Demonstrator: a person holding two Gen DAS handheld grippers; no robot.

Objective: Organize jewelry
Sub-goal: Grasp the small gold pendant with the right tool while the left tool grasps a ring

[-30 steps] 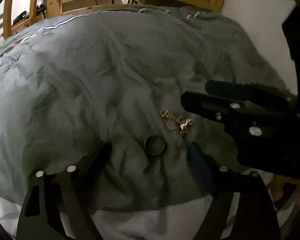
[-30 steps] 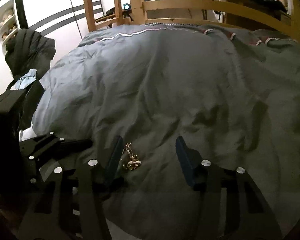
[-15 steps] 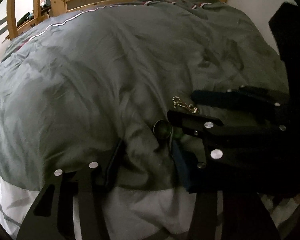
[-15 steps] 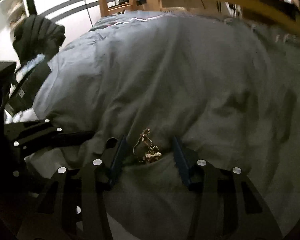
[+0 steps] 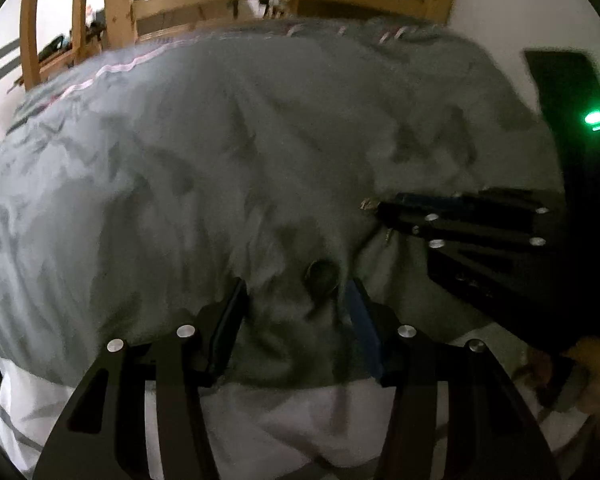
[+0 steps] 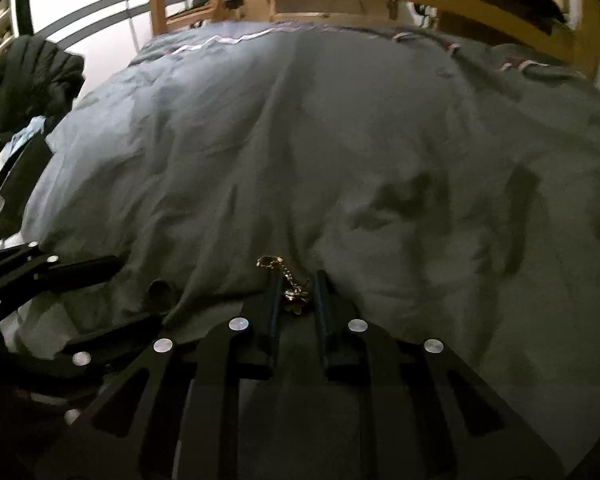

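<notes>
My right gripper (image 6: 296, 298) is closing on the gold chain necklace (image 6: 290, 286) near the grey duvet's (image 6: 300, 140) front edge — my left gripper (image 5: 292, 304) stands released around the small round metal tin (image 5: 322, 274).

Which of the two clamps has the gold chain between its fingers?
The right gripper: its jaws are closing around the gold chain. The left gripper stands wider, with only a small round tin on the duvet between its fingers.

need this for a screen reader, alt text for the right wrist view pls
The right gripper is closing its jaws around a gold chain lying on a rumpled grey duvet. The left gripper reaches in from the left edge.
</notes>
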